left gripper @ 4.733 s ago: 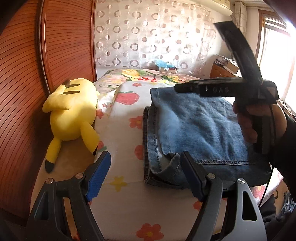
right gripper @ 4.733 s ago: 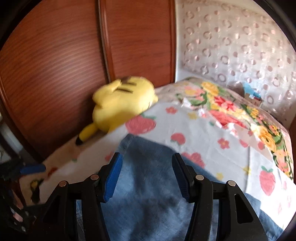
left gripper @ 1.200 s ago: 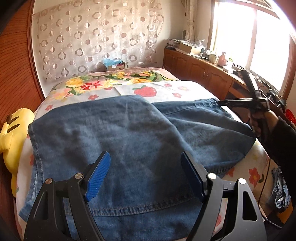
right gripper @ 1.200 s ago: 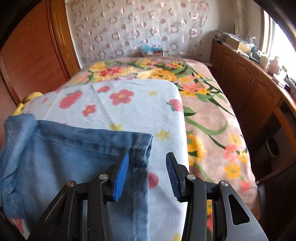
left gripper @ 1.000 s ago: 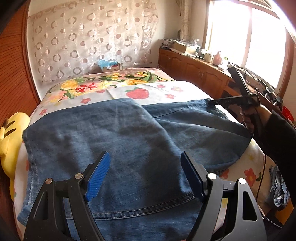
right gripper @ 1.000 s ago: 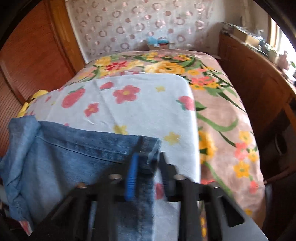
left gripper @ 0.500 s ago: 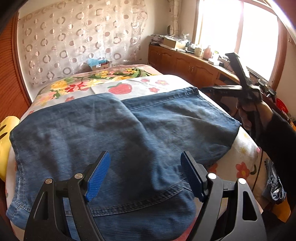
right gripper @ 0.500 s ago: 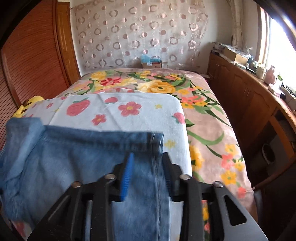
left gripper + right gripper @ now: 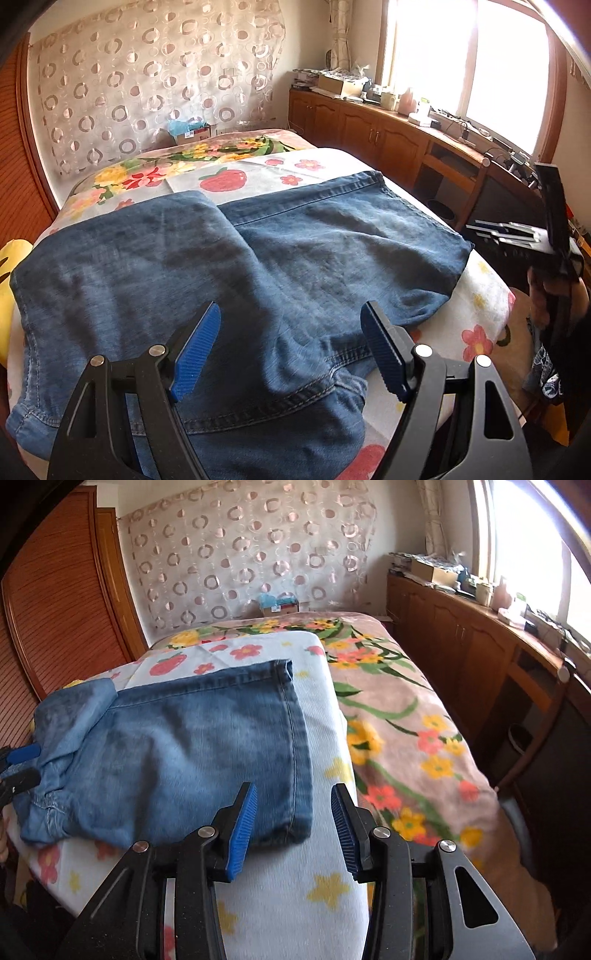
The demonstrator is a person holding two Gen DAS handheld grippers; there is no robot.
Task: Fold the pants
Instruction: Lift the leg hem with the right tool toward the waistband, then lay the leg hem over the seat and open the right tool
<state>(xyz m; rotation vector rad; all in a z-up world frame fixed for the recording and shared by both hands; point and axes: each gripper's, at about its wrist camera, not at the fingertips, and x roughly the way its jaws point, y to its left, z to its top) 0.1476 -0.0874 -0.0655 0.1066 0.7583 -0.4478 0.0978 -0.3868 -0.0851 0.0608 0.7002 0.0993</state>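
Blue jeans (image 9: pixel 280 258) lie spread flat across the bed, with the waist end nearest the left wrist camera. My left gripper (image 9: pixel 290 310) hovers open over the seat of the jeans, its pads clear of the cloth. In the right wrist view the leg end of the jeans (image 9: pixel 207 738) rests on the white flowered sheet (image 9: pixel 314 893). My right gripper (image 9: pixel 294 788) is just behind the hem corner, its jaws opening and pressing on nothing. A hand holds that right gripper (image 9: pixel 480 230) off the bed's right edge. The left gripper's fingers (image 9: pixel 18 760) show at the far left.
A yellow plush toy (image 9: pixel 11 258) lies at the bed's left edge by the wooden wardrobe (image 9: pixel 55 609). A flowered blanket (image 9: pixel 406 720) covers the far side. Wooden cabinets (image 9: pixel 369 125) with clutter run under the window. A small box (image 9: pixel 188 131) sits at the bed's head.
My right gripper closed on the leg hem, then let it go and drew back off the jeans, which now lie flat. The left view drifted slightly over the jeans, jaws unchanged.
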